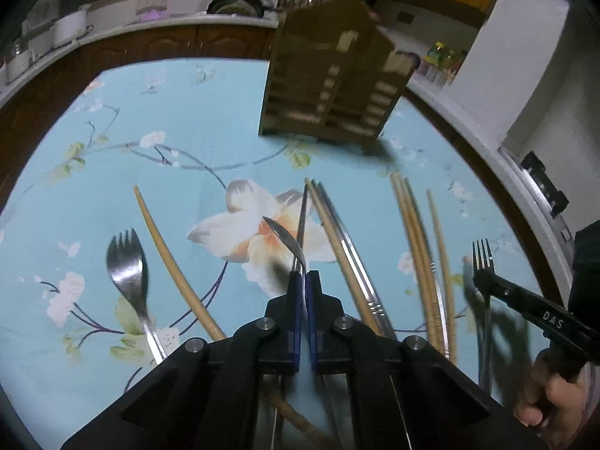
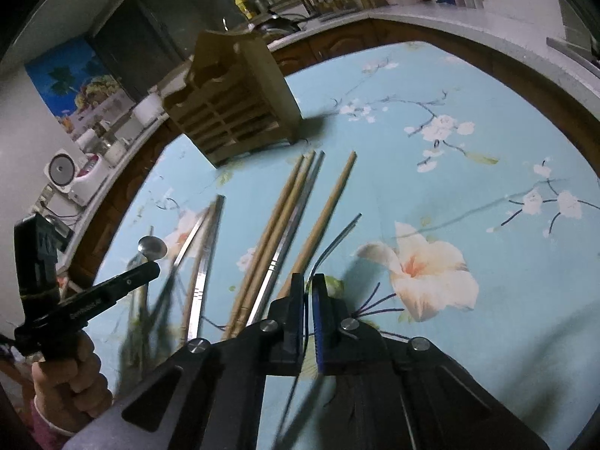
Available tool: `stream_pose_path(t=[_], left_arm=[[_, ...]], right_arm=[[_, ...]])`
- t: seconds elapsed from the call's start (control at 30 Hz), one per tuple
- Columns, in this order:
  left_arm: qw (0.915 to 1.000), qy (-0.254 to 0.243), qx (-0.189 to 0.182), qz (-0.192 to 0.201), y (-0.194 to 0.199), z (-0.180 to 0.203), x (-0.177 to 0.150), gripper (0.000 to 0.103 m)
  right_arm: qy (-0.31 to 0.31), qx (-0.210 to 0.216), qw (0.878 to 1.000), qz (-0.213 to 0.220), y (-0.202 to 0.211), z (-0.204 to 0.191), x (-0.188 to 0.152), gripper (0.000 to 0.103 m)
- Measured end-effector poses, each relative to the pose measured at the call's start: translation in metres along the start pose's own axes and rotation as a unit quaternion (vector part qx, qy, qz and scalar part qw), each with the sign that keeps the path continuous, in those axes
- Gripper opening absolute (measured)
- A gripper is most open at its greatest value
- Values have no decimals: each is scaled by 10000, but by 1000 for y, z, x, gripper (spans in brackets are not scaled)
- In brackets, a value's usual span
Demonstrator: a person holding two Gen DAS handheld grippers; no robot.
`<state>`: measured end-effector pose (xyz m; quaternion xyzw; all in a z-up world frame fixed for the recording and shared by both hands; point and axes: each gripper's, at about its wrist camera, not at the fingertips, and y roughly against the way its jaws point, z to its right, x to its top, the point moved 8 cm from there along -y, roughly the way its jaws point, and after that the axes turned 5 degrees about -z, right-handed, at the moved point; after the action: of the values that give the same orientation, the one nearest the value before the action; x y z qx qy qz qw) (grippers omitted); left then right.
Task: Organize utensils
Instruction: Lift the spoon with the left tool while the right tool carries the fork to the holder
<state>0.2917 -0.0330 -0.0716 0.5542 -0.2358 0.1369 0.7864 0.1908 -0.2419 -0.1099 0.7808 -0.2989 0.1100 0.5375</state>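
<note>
Left gripper (image 1: pixel 304 277): black moulded body with blue pads, jaws pressed together on the thin handle of a polished metal spoon (image 1: pixel 285 238), whose oval bowl stands edge-on, lifted above the tablecloth (image 1: pixel 187 120). The cloth is smooth, pale blue, printed with white and peach blossoms on dark twigs.

Right gripper (image 2: pixel 308 281): same build, jaws clamped on the slim neck of a dark metal fork (image 2: pixel 337 234); its curved tines project forward over the cloth. The left wrist view shows the four straight tines and the hand (image 1: pixel 543 393) on the gripper's grip.

On the cloth, between the two grippers, lie long straight chopsticks: matte tan wooden ones (image 2: pixel 285 217) and shiny flat-sided steel ones (image 2: pixel 202 258) with engraved bands, mostly parallel and partly touching. To the left of the spoon lies a single curved, pale tan stick (image 1: pixel 168 262), and beyond it a broad steel spork (image 1: pixel 129 273) with short tines and a glossy bowl.

A slatted wooden utensil holder (image 1: pixel 330 75), box-shaped with horizontal ribs and a peaked back panel, stands upright at the far side of the table, apart from the loose utensils. Behind it, a curved countertop (image 1: pixel 112 33) carries blurred kitchenware.
</note>
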Motion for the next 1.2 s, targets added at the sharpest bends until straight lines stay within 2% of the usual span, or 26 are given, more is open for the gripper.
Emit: stream_pose_path(t=[0.3,0.63,1.2], left_arm=[[9974,105,-475,530,48,1,4,0],[9929,3,-587,1034,99,-2,11,0],[9899,12,-578,1295,109,-7,37,0]], right_arm=[[198,181,9987,425,35,-25,20,3],[501,245,9956,748,55,-53,41,2],[606,306,9917,1096,58,-64,79,2]])
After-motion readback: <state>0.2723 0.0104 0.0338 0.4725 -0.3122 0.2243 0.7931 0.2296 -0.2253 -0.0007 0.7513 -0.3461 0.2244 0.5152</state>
